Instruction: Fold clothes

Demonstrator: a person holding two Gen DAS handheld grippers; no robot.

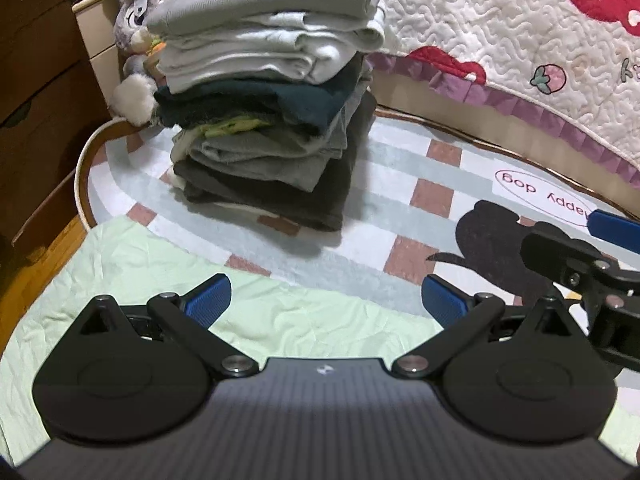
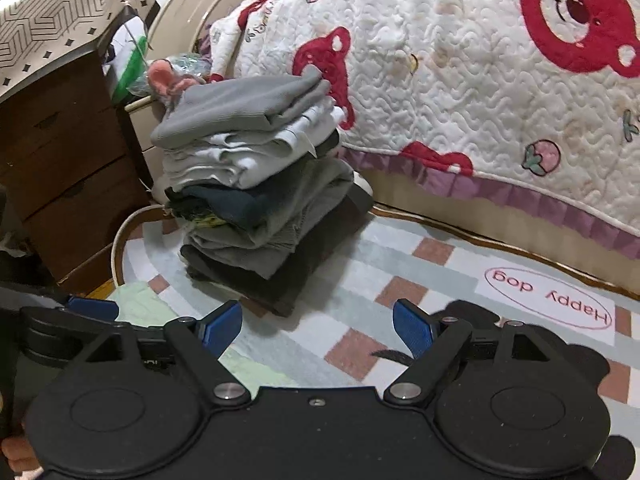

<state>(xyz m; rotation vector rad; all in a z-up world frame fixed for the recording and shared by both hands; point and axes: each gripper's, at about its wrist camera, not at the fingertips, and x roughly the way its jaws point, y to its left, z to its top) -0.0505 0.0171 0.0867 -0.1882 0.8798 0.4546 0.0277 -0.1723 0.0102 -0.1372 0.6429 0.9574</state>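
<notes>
L gripper (image 1: pixel 326 300): blue pads spread wide, nothing between them, hovering over a pale green cloth (image 1: pixel 120 280) that lies flat and creased on the rug (image 1: pixel 400 184), near-left part of the scene. R gripper (image 2: pixel 318 330): pads also spread apart, empty, over the rug just right of the green cloth's edge. The two grippers sit side by side, near each other; R one shows at the right edge of the left wrist view, L one at the left edge of the right wrist view.

Rug: checked, pale w/ pink squares, a black dog figure (image 1: pixel 496 248) and an oval "Happy dog" label (image 2: pixel 550 304) to the right.

Farther out, centre-left on the rug: tall stack of folded clothes (image 1: pixel 264 112), grey piece on top, white ones below, then dark teal, a bit of yellow-green, greys and dark pieces at the bottom. Stack is well apart from both grippers.

Behind the stack: plush toys (image 1: pixel 132 36). Far left: dark wooden drawers (image 2: pixel 68 172). Far right: bed w/ white quilt (image 2: pixel 460 80) printed w/ red bears, purple ruffle along its edge.
</notes>
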